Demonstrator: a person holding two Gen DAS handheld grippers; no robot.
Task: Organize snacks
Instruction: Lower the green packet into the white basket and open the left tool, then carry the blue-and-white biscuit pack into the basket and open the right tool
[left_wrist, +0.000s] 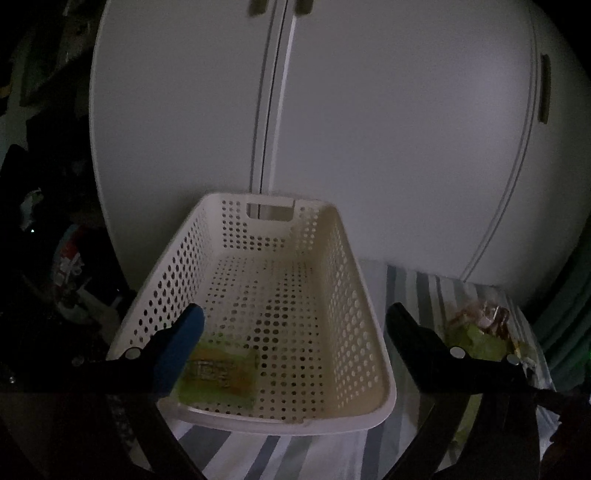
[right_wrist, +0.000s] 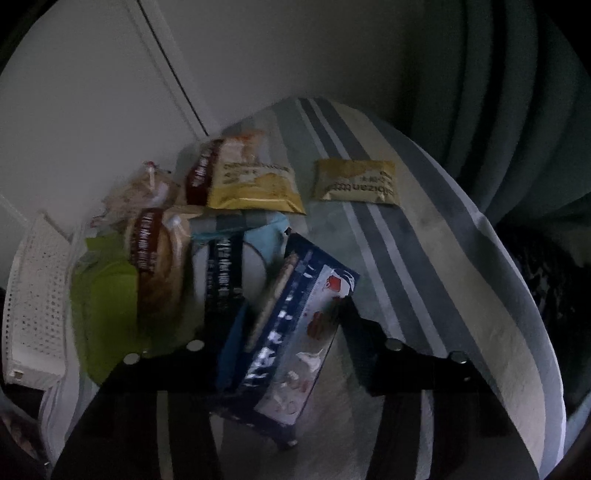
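In the left wrist view, your left gripper (left_wrist: 295, 325) is standing wide open above the white perforated basket (left_wrist: 343, 266), which is filling the lower middle of the frame, and it is holding nothing. One green snack packet (left_wrist: 218, 373) is lying flat in the basket's near left corner, just beside the blue finger pad (left_wrist: 181, 347). The basket is sitting on a striped cloth (left_wrist: 413, 288), in front of white cabinet doors (left_wrist: 369, 129). In the right wrist view, your right gripper (right_wrist: 284, 332) is gripping a dark blue snack box (right_wrist: 295, 332) at the centre of the frame, tilted. Behind it, in the middle left, a pile of snacks is lying: two yellow packets (right_wrist: 255, 181), round breads in wrappers (right_wrist: 159, 258) and a green bag (right_wrist: 107, 295).
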